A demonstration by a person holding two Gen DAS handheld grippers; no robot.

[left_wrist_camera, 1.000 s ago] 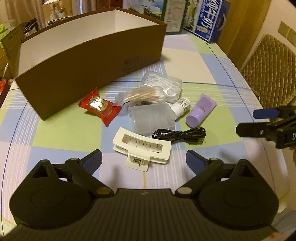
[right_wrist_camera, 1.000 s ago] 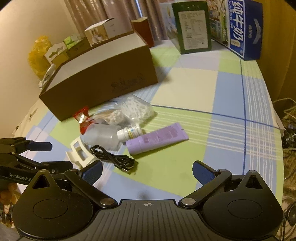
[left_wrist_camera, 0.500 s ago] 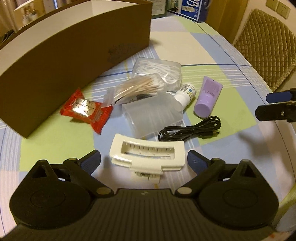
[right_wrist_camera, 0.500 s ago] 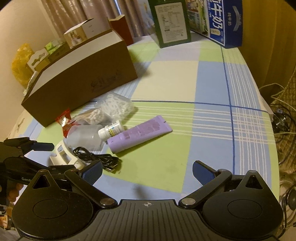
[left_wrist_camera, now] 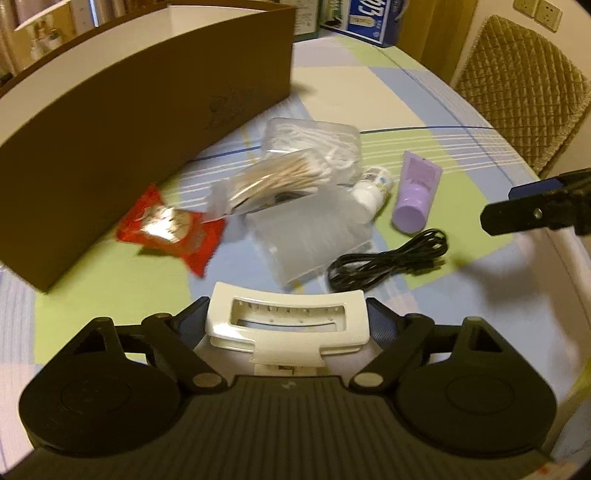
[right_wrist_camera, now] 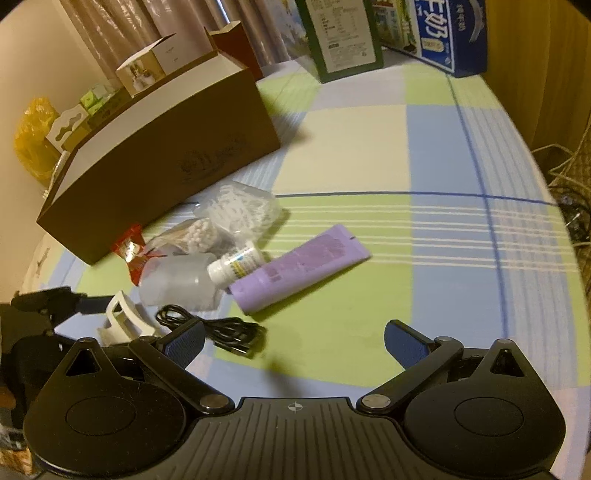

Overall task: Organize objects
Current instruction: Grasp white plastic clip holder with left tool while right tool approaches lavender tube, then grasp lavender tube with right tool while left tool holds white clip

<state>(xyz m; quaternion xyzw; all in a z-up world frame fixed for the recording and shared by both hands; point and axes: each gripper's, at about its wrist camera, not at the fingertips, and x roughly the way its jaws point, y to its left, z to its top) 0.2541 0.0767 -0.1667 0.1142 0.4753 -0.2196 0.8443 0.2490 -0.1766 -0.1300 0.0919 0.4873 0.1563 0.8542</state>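
Note:
A white hair clip (left_wrist_camera: 288, 325) lies on the checked tablecloth with my left gripper (left_wrist_camera: 288, 314) shut on its two ends. Beyond it lie a black cable (left_wrist_camera: 388, 266), a translucent case (left_wrist_camera: 314, 236), a red snack packet (left_wrist_camera: 170, 225), a bag of cotton swabs (left_wrist_camera: 273, 181), a bag of floss picks (left_wrist_camera: 317, 140), a small white bottle (left_wrist_camera: 373, 188) and a purple tube (left_wrist_camera: 415, 195). A long brown box (left_wrist_camera: 147, 110) with an open top stands behind them. My right gripper (right_wrist_camera: 293, 341) hovers open and empty near the cable (right_wrist_camera: 221, 328) and the tube (right_wrist_camera: 303, 266).
A blue milk carton (right_wrist_camera: 450, 33) and a green box (right_wrist_camera: 343, 37) stand at the far end of the table. Small cartons (right_wrist_camera: 144, 70) sit behind the brown box (right_wrist_camera: 166, 147). A padded chair (left_wrist_camera: 517, 92) stands past the table's right edge.
My left gripper has moved forward and down over the white hair clip, and its fingers have come in against the clip's ends. The right gripper has drifted slightly closer to the cable.

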